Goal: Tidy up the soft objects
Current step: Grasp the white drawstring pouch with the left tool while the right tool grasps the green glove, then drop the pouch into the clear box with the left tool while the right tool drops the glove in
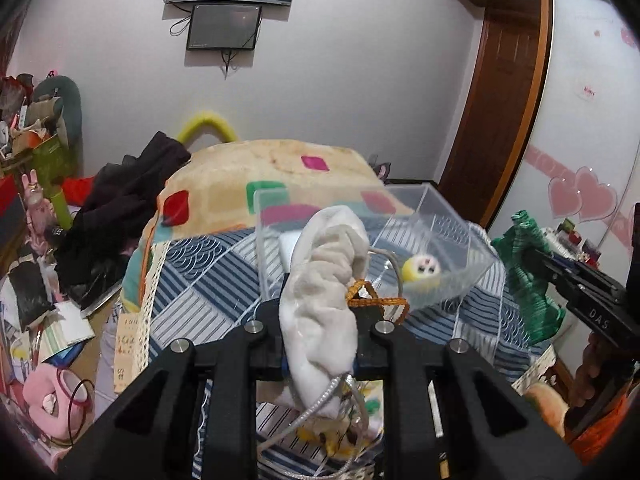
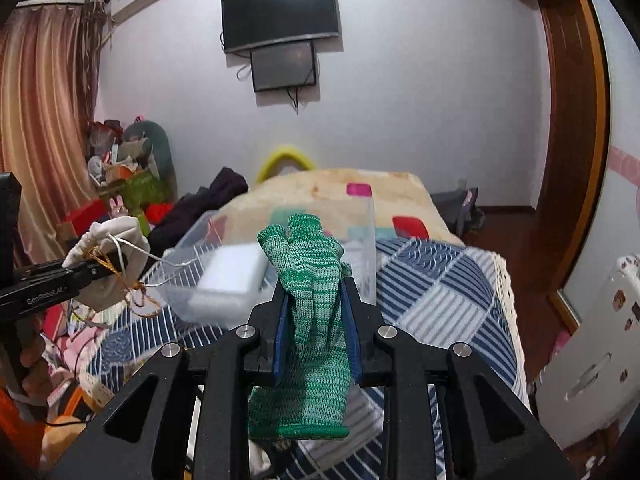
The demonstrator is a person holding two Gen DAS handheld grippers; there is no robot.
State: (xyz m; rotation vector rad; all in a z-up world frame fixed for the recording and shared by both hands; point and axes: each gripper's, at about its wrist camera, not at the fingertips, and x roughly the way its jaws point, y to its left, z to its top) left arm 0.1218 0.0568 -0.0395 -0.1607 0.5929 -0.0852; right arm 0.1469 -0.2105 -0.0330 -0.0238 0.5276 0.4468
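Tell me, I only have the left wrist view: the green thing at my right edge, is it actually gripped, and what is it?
Observer: It's a green knit glove, clamped between the right gripper's jaws, cuff hanging down toward the camera.
Operator: My clear box looks like it holds just a small yellow ball. Anything else in there?
Observer: Yes, the right wrist view shows a white rectangular block inside the clear box.
Operator: What's on the floor right of the bed?
Observer: A white plastic piece lies there against the wardrobe side.
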